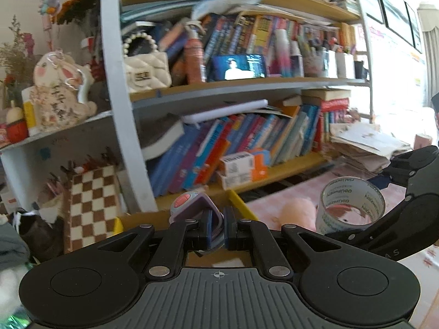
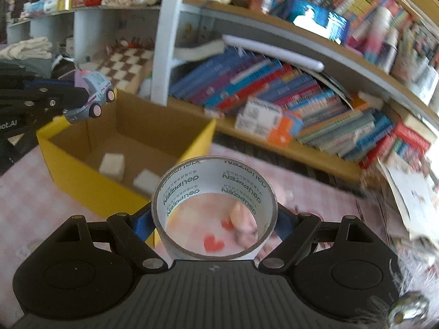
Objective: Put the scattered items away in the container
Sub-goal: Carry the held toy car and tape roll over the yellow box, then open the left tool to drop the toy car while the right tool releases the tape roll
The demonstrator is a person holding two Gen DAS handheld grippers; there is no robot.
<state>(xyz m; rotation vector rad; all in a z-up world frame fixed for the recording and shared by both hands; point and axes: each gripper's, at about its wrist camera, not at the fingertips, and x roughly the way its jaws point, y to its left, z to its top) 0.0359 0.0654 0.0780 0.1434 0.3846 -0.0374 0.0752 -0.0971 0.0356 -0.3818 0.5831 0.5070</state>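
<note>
My left gripper (image 1: 216,229) is shut on a lilac toy car (image 1: 196,205) with a red top button; in the right wrist view that toy car (image 2: 90,96) hangs over the left corner of the yellow cardboard box (image 2: 82,175). My right gripper (image 2: 214,219) is shut on a roll of clear tape (image 2: 214,189), held above the pink checked cloth to the right of the box. In the left wrist view the tape roll (image 1: 352,205) sits at the right. Two white blocks (image 2: 112,164) lie inside the box.
A bookshelf (image 2: 274,90) full of leaning books runs right behind the box. A brown-and-white checked bag (image 1: 92,203) stands to its left. A pink plush thing (image 1: 299,213) lies on the cloth, and a heap of papers (image 1: 367,145) rests at the right.
</note>
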